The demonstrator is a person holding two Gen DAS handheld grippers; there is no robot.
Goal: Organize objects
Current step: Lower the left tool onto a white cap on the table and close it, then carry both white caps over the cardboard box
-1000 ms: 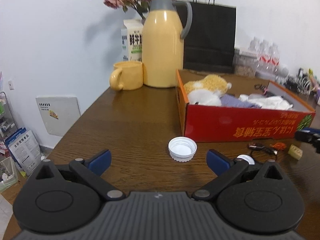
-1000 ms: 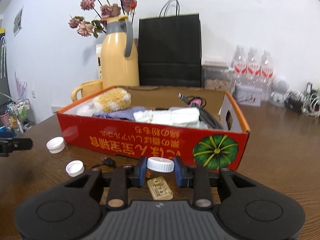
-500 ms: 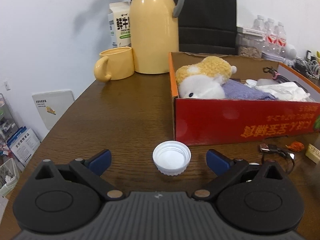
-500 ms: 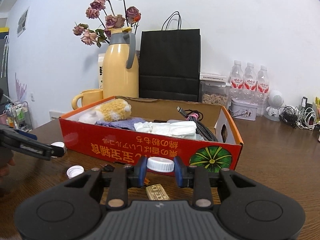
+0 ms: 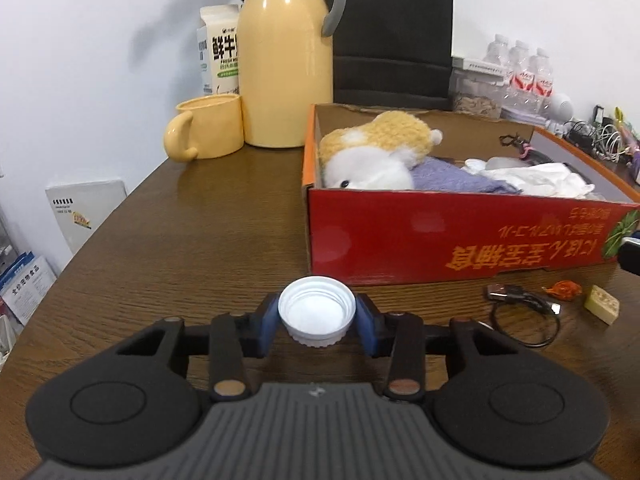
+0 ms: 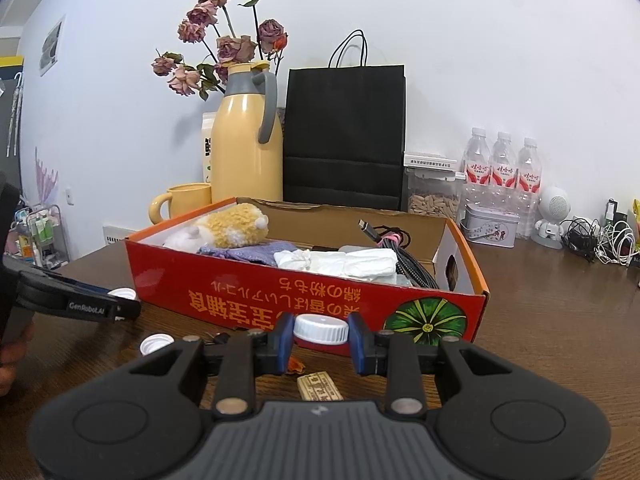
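An upturned white cap (image 5: 317,312) is being pinched on the tabletop (image 5: 208,240) as the left gripper (image 5: 317,322) jaws close in. Another cap (image 6: 321,329) is kept clamped by the right gripper (image 6: 321,342), probably so both get dropped into the red box (image 6: 304,300).

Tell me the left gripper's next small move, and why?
Probably lift. The left gripper is closing, its blue pads already against the upturned cap, which sits on the table; the red box just beyond looks like its destination.
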